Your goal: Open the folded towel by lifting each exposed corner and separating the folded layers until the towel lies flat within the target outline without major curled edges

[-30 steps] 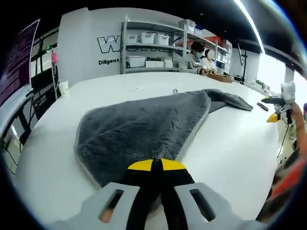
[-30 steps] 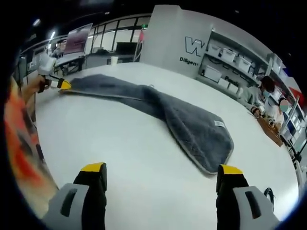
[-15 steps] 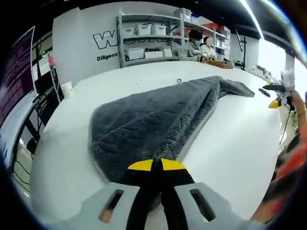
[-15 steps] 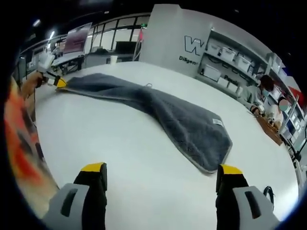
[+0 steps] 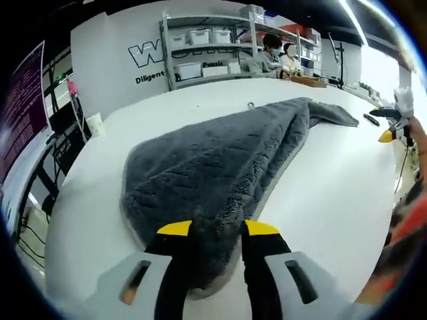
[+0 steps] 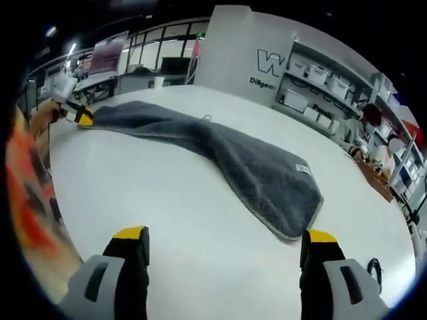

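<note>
— Where's the thick grey plush towel lying?

— Spread across the round white table. In the left gripper view it runs from bottom centre up to the upper right; in the right gripper view it stretches from the upper left to the centre right, bunched narrow in the middle.

— And the claws?

— The left gripper, yellow-tipped, has its jaws set narrowly apart with a towel corner bulging between them; whether they are pinching it I cannot tell. The right gripper is spread wide over bare table at the bottom of its view, holding nothing.

— How will it handle?

— Soft and floppy, I'd judge, with some weight from the deep pile; it should drag, not slide. Best taken at the pale stitched hem, by a corner, perhaps the end with the small white label.

— Any containers?

— White storage bins on the metal shelving at top centre; contents can't be made out.
</note>
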